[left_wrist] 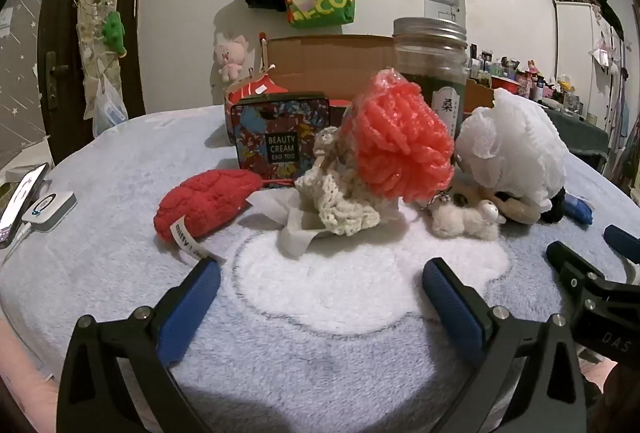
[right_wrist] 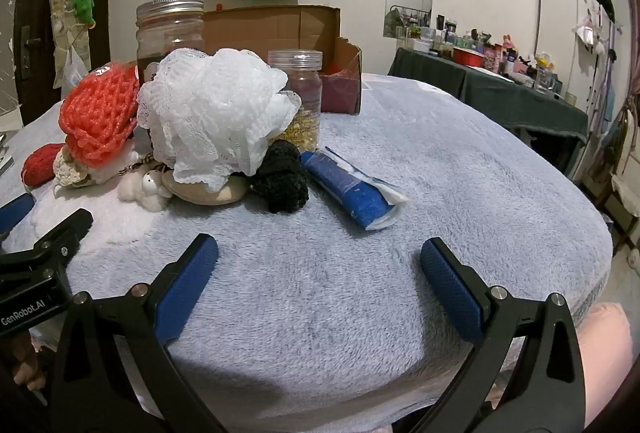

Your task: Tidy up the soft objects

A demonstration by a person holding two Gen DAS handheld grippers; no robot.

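Soft things lie in a pile on a fluffy blue-grey blanket point(left_wrist: 120, 265). A red knitted pouch point(left_wrist: 204, 203) lies at the left, a cream crochet piece point(left_wrist: 340, 201) beside it, a coral mesh pouf point(left_wrist: 400, 141) and a white mesh pouf point(left_wrist: 516, 149) behind. A small white plush sheep point(left_wrist: 468, 219) lies in front. In the right wrist view I see the white pouf point(right_wrist: 212, 113), a black knitted ball point(right_wrist: 282, 179) and a blue rolled cloth point(right_wrist: 352, 189). My left gripper point(left_wrist: 322, 279) is open and empty, short of the pile. My right gripper point(right_wrist: 320, 255) is open and empty, near the blue roll.
A floral tin point(left_wrist: 276, 137), a tall glass jar point(left_wrist: 434, 65), a smaller plastic jar point(right_wrist: 298, 89) and an open cardboard box point(right_wrist: 288, 33) stand behind the pile. A phone and charger point(left_wrist: 36, 205) lie at the far left. A cluttered dark table point(right_wrist: 500, 85) stands at the right.
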